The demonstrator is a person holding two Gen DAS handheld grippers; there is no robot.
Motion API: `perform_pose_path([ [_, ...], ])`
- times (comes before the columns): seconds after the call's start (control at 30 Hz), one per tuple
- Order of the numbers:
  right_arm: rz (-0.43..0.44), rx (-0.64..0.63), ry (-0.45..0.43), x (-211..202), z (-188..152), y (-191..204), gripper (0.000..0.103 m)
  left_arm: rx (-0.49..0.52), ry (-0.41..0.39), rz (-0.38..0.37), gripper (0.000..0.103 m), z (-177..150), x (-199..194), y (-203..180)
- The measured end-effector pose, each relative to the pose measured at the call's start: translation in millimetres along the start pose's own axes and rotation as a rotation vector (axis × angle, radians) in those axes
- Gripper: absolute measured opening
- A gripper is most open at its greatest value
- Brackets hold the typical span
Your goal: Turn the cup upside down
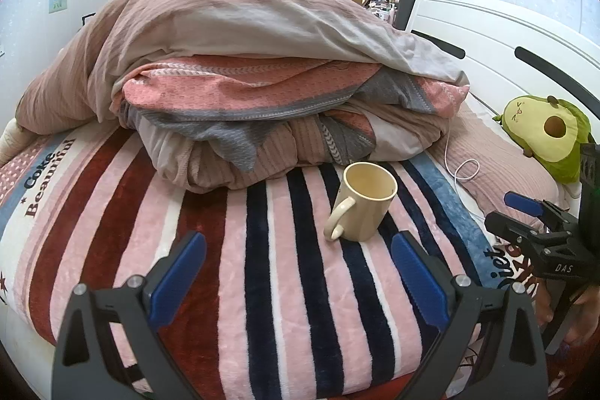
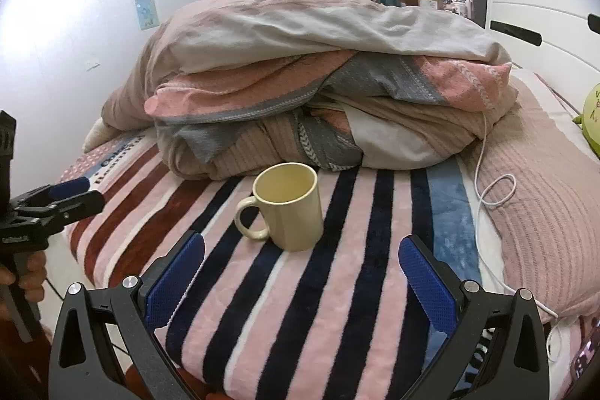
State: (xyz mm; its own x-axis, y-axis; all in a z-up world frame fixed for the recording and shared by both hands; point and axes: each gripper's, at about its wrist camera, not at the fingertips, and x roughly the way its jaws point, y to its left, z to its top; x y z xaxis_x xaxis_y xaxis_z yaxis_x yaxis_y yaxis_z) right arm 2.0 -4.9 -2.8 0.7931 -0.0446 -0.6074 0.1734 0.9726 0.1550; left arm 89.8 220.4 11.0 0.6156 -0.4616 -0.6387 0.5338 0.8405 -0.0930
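Note:
A cream mug (image 1: 365, 203) stands upright on the striped blanket (image 1: 262, 268), mouth up, handle toward the left. It also shows in the right wrist view (image 2: 290, 208). My left gripper (image 1: 298, 257) is open and empty, with the mug just beyond it and nearer its right finger. My right gripper (image 2: 302, 265) is open and empty, with the mug just ahead of its fingers, not touching. The right gripper also shows at the right edge of the left wrist view (image 1: 525, 216). The left gripper shows at the left edge of the right wrist view (image 2: 71, 197).
A heap of folded quilts (image 1: 243, 81) lies right behind the mug. A pink pillow (image 2: 543, 212) with a white cable (image 2: 487, 190) lies to the right, with an avocado plush (image 1: 543, 134) and the white headboard (image 1: 506, 40) beyond.

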Motion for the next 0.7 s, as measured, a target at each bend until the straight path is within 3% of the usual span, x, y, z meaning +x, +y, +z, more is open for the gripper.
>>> perform_pose_path([
  [0.53,-0.041,-0.03,-0.067,-5.3,4.5,2.9,0.103,0.002,0.001,0.003,0.099,-0.1,0.7,1.0],
  [0.57,-0.031,-0.002,-0.02,-5.2,0.0,0.6,0.103,0.002,0.002,0.003,0.099,0.1,0.8,2.4],
  [0.7,-0.017,0.01,-0.018,-5.4,-0.7,0.3,0.103,0.004,0.004,0.004,0.099,0.0,2.0,2.5],
])
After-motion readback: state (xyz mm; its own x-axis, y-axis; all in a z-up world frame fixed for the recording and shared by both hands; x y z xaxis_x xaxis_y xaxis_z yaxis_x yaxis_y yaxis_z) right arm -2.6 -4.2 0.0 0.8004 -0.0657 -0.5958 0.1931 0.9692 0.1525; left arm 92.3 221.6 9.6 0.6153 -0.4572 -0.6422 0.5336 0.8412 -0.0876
